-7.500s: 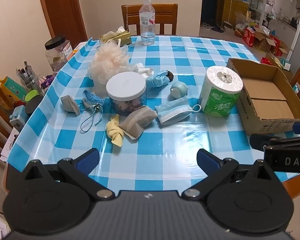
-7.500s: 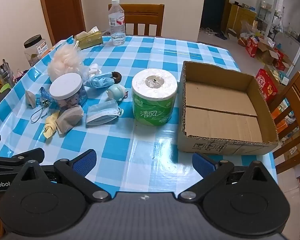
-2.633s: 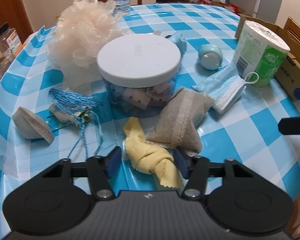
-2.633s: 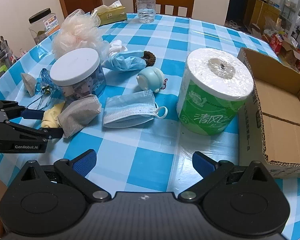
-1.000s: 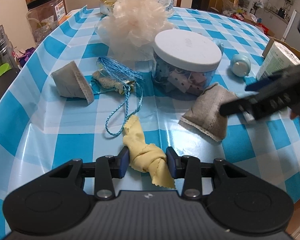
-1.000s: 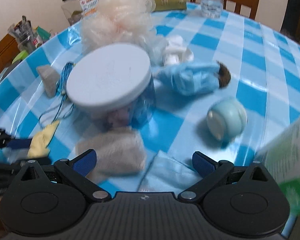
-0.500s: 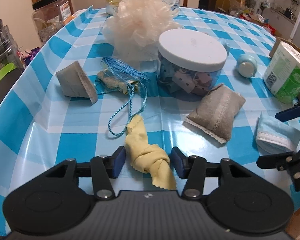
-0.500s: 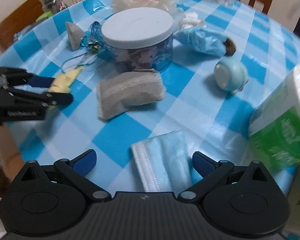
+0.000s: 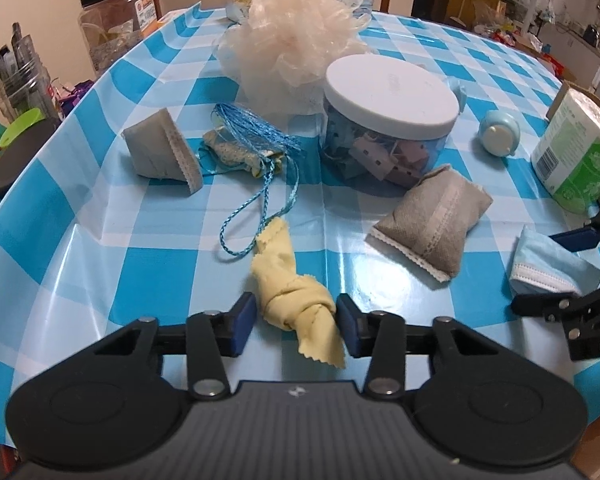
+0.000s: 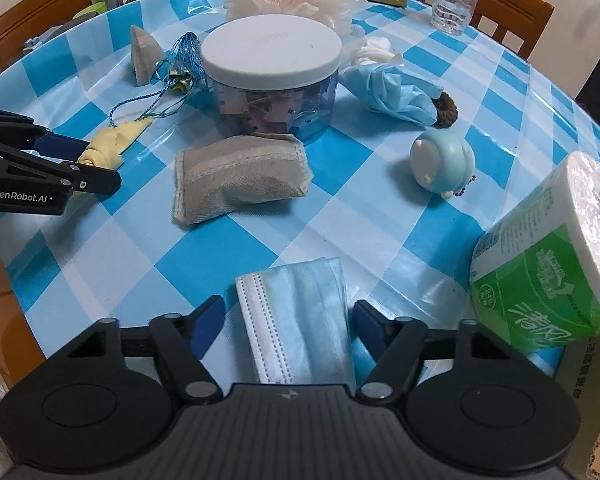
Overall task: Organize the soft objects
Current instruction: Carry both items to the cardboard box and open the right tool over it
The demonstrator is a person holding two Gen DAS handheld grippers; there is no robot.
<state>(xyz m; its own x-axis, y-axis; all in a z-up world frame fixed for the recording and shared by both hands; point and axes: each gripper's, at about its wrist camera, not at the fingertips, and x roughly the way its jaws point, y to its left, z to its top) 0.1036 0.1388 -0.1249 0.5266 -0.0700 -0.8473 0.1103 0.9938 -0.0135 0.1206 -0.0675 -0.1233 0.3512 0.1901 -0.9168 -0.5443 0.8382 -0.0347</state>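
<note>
A knotted yellow cloth (image 9: pixel 296 300) lies on the checked tablecloth between the fingers of my left gripper (image 9: pixel 297 322); the jaws stand open on both sides of its knot. It also shows in the right wrist view (image 10: pixel 112 142). A blue face mask (image 10: pixel 300 320) lies flat between the fingers of my right gripper (image 10: pixel 288 322), which is partly closed around it without clear contact. The mask also shows in the left wrist view (image 9: pixel 552 268). A grey sachet (image 9: pixel 432 220) lies between the two grippers.
A white-lidded jar (image 9: pixel 388 120), a pale mesh puff (image 9: pixel 296 40), a blue cord bundle (image 9: pixel 256 136), a second grey sachet (image 9: pixel 164 152), a small blue toy (image 10: pixel 444 164), a crumpled blue mask (image 10: pixel 392 92) and a green toilet-paper roll (image 10: pixel 548 264) stand around. The table edge is close on the left.
My left gripper has opened a little around the yellow cloth. My right gripper has come down over the face mask and narrowed around it.
</note>
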